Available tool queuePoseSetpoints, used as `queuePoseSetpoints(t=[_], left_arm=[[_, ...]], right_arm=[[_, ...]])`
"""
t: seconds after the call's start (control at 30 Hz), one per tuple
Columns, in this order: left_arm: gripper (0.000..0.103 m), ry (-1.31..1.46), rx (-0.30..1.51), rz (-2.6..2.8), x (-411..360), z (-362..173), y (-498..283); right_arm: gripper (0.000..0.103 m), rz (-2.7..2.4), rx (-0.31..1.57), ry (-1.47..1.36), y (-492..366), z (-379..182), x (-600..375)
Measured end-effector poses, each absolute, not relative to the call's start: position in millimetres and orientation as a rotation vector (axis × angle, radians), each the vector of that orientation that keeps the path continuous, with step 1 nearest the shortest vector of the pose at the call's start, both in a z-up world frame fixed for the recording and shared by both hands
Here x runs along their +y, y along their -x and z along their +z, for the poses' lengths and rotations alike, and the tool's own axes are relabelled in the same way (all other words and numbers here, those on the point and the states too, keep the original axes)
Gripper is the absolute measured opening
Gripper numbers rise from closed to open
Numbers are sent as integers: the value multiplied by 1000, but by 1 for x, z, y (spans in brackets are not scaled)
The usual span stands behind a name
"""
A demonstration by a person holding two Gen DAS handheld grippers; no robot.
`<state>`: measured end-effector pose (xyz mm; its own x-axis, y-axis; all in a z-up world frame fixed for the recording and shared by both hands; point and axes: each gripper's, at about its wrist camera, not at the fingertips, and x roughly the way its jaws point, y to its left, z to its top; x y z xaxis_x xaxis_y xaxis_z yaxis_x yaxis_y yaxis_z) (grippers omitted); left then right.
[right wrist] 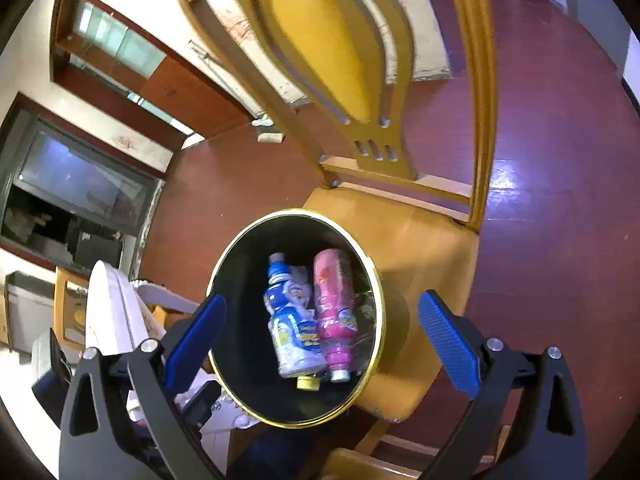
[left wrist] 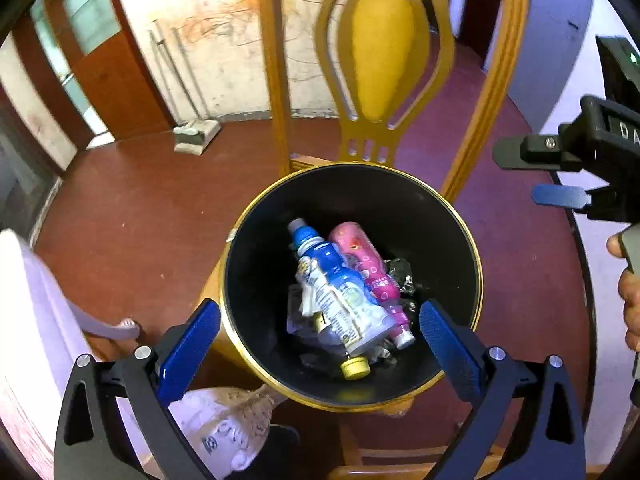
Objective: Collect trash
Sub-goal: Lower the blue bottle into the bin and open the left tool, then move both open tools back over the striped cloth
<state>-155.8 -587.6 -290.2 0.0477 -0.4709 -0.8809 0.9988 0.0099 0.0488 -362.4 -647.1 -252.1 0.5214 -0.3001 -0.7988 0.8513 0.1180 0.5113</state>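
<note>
A dark red floor (left wrist: 140,208) runs back to a scuffed pale wall (left wrist: 224,40) with a wooden door frame on the left. A yellow wooden chair (right wrist: 424,264) stands on the floor, and on its seat sits a black bin (left wrist: 256,264) with a gold rim. Inside the bin lie a blue-and-white bottle (left wrist: 340,292) and a pink bottle (left wrist: 368,272) side by side and touching, caps toward the near side, with a loose yellow cap (left wrist: 354,368) just beside the blue bottle's near end and crumpled clear plastic (left wrist: 400,272) to the right of the pink one.

The left gripper (left wrist: 320,340) hangs above the bin's near rim, its blue pads spread wide with nothing between them. The right gripper (right wrist: 322,340) hovers over the same bin, also spread wide and empty. A white bag (left wrist: 224,428) lies near the chair's left side.
</note>
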Motion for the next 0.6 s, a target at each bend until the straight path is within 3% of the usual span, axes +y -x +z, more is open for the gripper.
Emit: queuePoseSetpoints(t=[0.17, 0.37, 0.6], left_arm=[[97, -841, 800, -1288, -552, -272, 134], [97, -720, 650, -1127, -491, -230, 92], [97, -482, 721, -975, -405, -199, 28]], right_arm=[[97, -878, 634, -1121, 335, -243, -634], [97, -841, 674, -1043, 297, -230, -613], [97, -706, 751, -944, 227, -214, -572]])
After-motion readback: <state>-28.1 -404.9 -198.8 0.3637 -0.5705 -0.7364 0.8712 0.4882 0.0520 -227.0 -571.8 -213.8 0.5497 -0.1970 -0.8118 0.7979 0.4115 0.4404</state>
